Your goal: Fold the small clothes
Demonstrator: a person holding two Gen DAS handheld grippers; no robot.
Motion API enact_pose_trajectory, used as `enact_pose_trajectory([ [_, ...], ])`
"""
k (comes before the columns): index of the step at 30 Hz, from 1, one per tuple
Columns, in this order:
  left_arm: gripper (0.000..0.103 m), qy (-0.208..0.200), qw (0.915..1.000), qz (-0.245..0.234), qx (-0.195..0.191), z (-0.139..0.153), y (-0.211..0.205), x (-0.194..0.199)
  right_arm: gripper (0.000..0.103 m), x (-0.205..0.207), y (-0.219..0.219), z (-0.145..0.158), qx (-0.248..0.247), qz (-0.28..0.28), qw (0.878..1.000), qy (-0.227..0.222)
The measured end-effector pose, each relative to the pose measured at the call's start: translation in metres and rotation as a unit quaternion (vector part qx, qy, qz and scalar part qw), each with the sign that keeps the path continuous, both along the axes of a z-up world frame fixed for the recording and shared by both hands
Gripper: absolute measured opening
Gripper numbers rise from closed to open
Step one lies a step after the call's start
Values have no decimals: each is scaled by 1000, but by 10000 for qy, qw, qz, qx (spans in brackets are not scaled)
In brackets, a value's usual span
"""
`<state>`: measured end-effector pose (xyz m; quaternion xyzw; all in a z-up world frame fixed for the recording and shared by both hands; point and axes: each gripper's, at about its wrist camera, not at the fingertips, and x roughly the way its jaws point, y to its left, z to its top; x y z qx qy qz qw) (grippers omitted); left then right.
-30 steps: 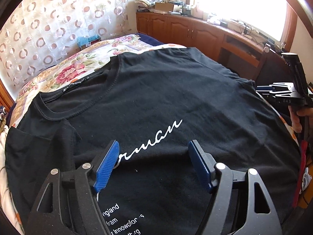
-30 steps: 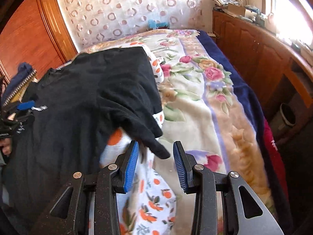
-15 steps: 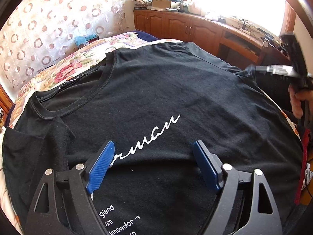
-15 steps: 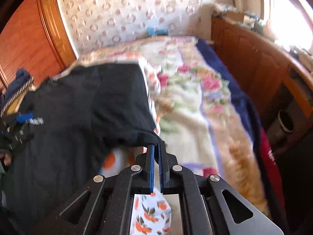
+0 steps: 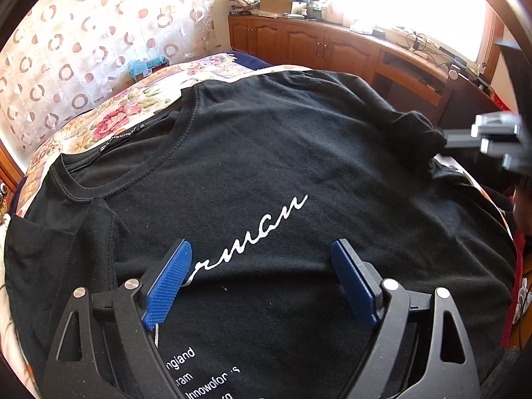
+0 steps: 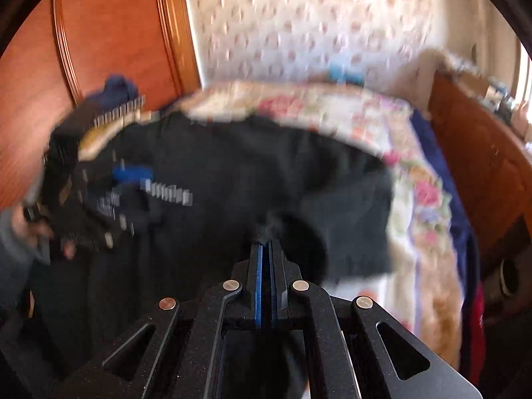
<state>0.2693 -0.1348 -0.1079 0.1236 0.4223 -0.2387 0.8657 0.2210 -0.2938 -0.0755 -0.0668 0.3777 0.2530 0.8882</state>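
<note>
A black T-shirt [image 5: 266,166] with white script lies front up on a floral bedspread [image 5: 109,116]. My left gripper [image 5: 262,272] is open, its blue pads hovering over the shirt's chest print, holding nothing. My right gripper [image 6: 265,249] is shut on the tip of the shirt's sleeve [image 6: 332,232] and carries it over the shirt body; this view is blurred. In the left wrist view the right gripper [image 5: 465,139] shows at the right edge, pinching the lifted sleeve [image 5: 415,133]. The other sleeve [image 5: 50,249] lies folded inward at the left.
Wooden cabinets [image 5: 316,46] with clutter run along the window wall beyond the bed. A patterned curtain [image 5: 66,50] hangs at the bed's head. A wooden wardrobe [image 6: 99,50] stands on the other side. A dark blue blanket edge [image 6: 442,183] hangs off the bed.
My right gripper closed on the sleeve tip, lifted it off the bedspread and swung it inward over the shirt. My left gripper stayed open above the chest print.
</note>
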Motion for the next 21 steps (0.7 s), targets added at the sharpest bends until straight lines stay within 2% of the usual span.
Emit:
enact_pose_trajectory([
  [3,86,-4,10000,1,1,0,0,0,4,-6,-5,-16,-257,-134,9993,256],
  [5,86,-7,10000,30,13,1,0,-2,22,-9,-15,-14,-193,-238,9989,347],
  [8,86,6,10000,-3,-26,4,-1,-7,37,-14,-37,-6,-81,-482,9984,273],
  [11,86,-139,9998,-95,-145,16,-4,-18,45,-14,-54,4,54,-865,9961,151],
  [16,86,-289,9983,-209,-460,38,-7,-29,50,14,-78,2,389,-1505,9877,140],
  [18,86,-323,9978,-236,-535,43,-9,-30,50,31,-87,-6,534,-1806,9816,316],
  [21,86,-377,9971,-259,-604,49,-11,-32,50,58,-93,-19,883,-1971,9746,583],
])
